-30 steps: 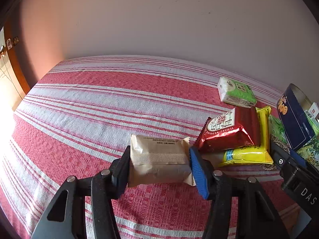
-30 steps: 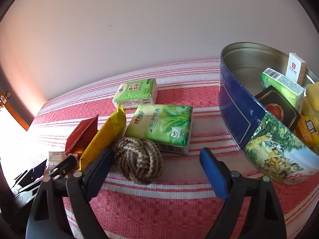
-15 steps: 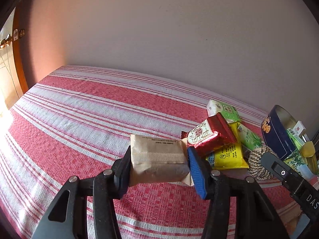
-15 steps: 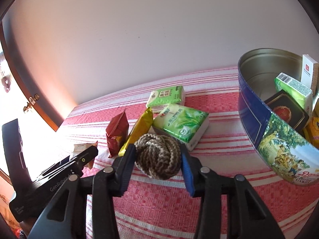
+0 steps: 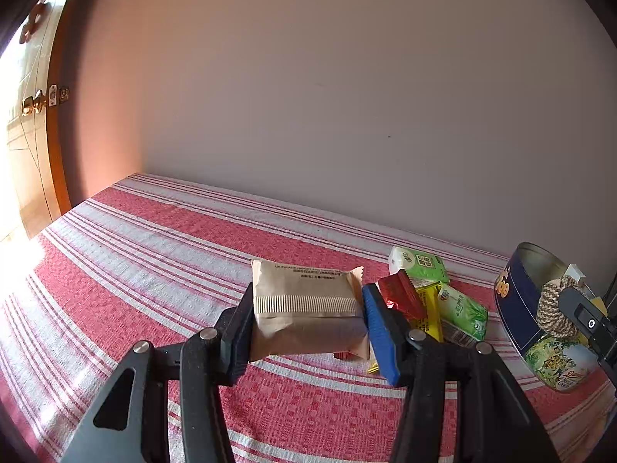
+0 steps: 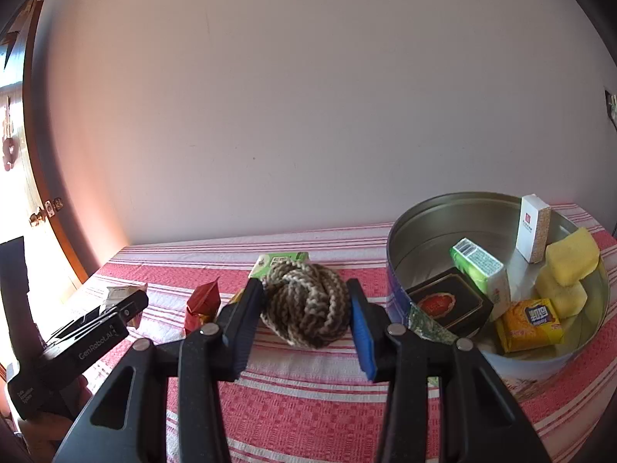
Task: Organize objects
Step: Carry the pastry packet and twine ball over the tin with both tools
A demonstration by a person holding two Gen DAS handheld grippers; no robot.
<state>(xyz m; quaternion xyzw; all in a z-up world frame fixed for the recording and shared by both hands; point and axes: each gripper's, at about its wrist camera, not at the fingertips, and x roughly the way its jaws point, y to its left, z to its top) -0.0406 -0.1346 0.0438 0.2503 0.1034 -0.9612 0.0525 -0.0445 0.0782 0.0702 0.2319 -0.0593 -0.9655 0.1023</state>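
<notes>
My left gripper (image 5: 308, 320) is shut on a tan paper packet (image 5: 306, 308) and holds it above the red striped cloth (image 5: 154, 254). My right gripper (image 6: 306, 308) is shut on a brown rope knot ball (image 6: 306, 305), lifted just left of the round blue tin (image 6: 497, 359). The tin (image 5: 516, 308) and the rope ball (image 5: 553, 305) also show at the right of the left wrist view. The left gripper's body (image 6: 77, 343) shows at the left of the right wrist view.
On the cloth lie a red packet (image 5: 401, 297), a yellow packet (image 5: 428, 312) and two green tissue packs (image 5: 418, 266) (image 5: 461, 312). The tin holds a green box (image 6: 482, 270), a black box (image 6: 447, 305), a white box (image 6: 534, 227), yellow sponges (image 6: 570, 258) and a yellow packet (image 6: 530, 324). A wall stands behind, a door (image 5: 27, 146) at left.
Both grippers rose from the cloth with their loads. The right gripper closed on the rope ball and carried it right toward the tin; the left gripper lifted the tan packet.
</notes>
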